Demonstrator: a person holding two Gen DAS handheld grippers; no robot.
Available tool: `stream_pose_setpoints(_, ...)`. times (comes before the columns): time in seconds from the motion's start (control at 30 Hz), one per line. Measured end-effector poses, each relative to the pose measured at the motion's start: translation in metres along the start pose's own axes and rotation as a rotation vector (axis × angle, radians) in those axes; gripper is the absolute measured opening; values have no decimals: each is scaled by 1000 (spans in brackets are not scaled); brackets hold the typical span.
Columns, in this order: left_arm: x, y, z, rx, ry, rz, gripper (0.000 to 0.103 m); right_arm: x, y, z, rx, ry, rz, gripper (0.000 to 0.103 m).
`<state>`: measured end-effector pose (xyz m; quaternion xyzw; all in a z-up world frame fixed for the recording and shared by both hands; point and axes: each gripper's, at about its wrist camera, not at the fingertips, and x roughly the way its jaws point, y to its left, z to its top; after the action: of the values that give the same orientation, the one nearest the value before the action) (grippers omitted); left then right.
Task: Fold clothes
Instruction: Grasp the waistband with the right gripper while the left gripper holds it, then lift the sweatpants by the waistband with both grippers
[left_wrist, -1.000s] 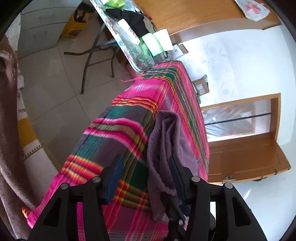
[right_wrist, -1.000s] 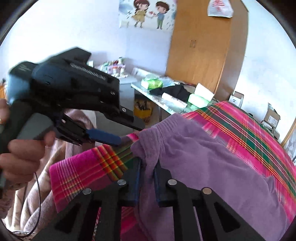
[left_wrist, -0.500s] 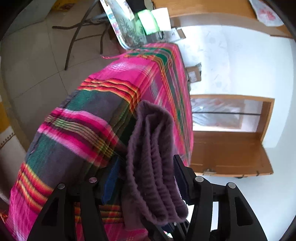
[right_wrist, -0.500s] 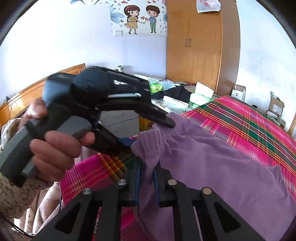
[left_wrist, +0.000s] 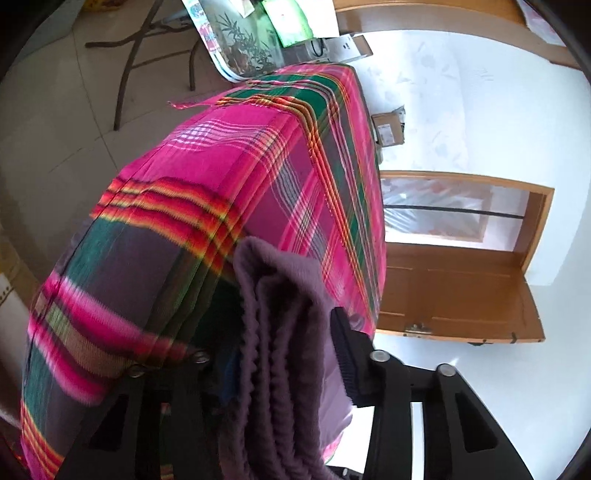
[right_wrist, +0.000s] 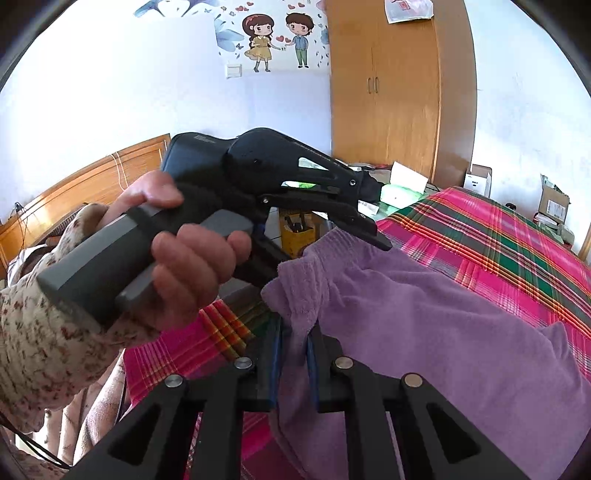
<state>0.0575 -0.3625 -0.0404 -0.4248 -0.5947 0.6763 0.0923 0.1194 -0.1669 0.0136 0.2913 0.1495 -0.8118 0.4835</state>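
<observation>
A purple knit garment (right_wrist: 424, 325) lies on the pink and green plaid bedspread (right_wrist: 480, 236). My right gripper (right_wrist: 294, 332) is shut on its near edge, with the cloth pinched between the blue pads. A hand (right_wrist: 192, 258) holds my left gripper (right_wrist: 332, 254) just beyond, one finger above the bunched corner and one below. In the left wrist view the gathered folds of the garment (left_wrist: 280, 350) fill my left gripper (left_wrist: 284, 339). Its jaws are closing and the right pad (left_wrist: 341, 339) presses on the cloth. The left pad is mostly hidden behind the folds.
The bedspread (left_wrist: 258, 166) drops over the mattress edge to a tiled floor (left_wrist: 55, 110). A cluttered folding table (left_wrist: 240, 48) stands past the bed's end. A wooden wardrobe (right_wrist: 399, 92), cardboard boxes (right_wrist: 552, 203) and a wooden door (left_wrist: 454, 288) line the walls.
My left gripper has moved in over the garment's bunched corner and its jaws have narrowed onto the folds. My right gripper has kept its grip in place.
</observation>
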Motion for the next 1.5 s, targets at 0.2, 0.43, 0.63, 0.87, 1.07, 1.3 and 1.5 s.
stream_pose_setpoints(0.2,1,3,7,32,-10,36,17,13,7,4,-23,36,-14,12)
stream_pose_setpoints(0.43,-16,0,13,100,-21,69,15,35,36,12,-144,77,-62,10)
stream_pose_setpoints(0.63,-18,12,16,84,-14,59,15,43,36,14,-152,114,-62,10)
stream_pose_setpoints(0.87,-30,8,18,88,-61,27,14,46,39,19,-160,95,-55,10)
stream_pose_setpoints(1.07,-30,19,17,58,-65,41,14,55,33,18,-142,127,-29,10)
stream_pose_setpoints(1.3,-23,7,20,87,-60,105,14,60,32,14,-102,178,-24,11)
stream_pose_setpoints(1.5,-23,6,19,87,-64,134,14,55,33,12,-92,181,-23,11)
